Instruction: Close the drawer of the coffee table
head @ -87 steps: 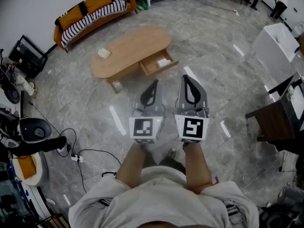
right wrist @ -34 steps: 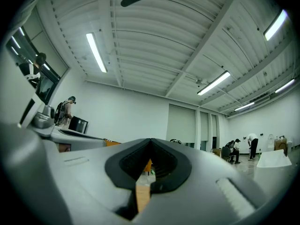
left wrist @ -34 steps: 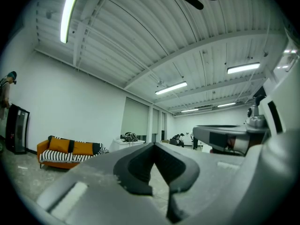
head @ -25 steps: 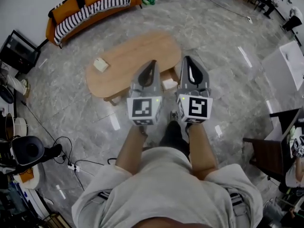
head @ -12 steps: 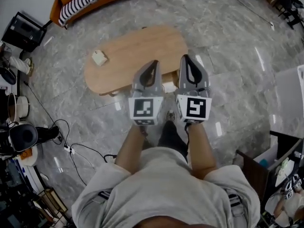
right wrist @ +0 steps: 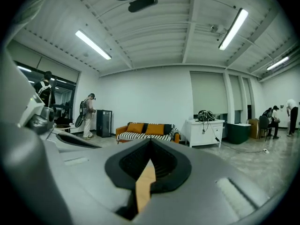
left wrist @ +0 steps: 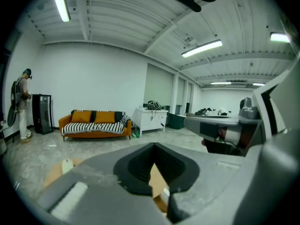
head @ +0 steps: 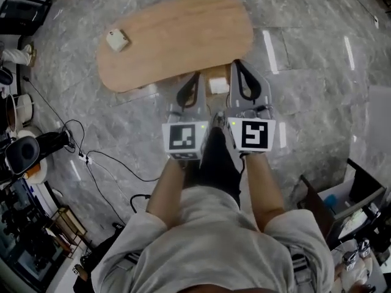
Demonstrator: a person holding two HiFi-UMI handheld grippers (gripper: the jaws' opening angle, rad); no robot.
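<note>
Wooden drawer (head: 214,73) juts open from the counter (head: 177,35), lying between the left gripper (head: 196,77) and right gripper (head: 238,64); both grippers' fingers are pressed together, holding nothing.

grey marble-tile floor (head: 317,102), glossy, streaked with reflected light. white walls (left wrist: 93,78). ribbed white ceiling (right wrist: 154,41), tube lights (right wrist: 233,29) on. orange sofa (left wrist: 82,117) with striped cover against far wall. white cabinet (left wrist: 151,120) to its right, black cabinet (left wrist: 42,114) to its left.
</note>
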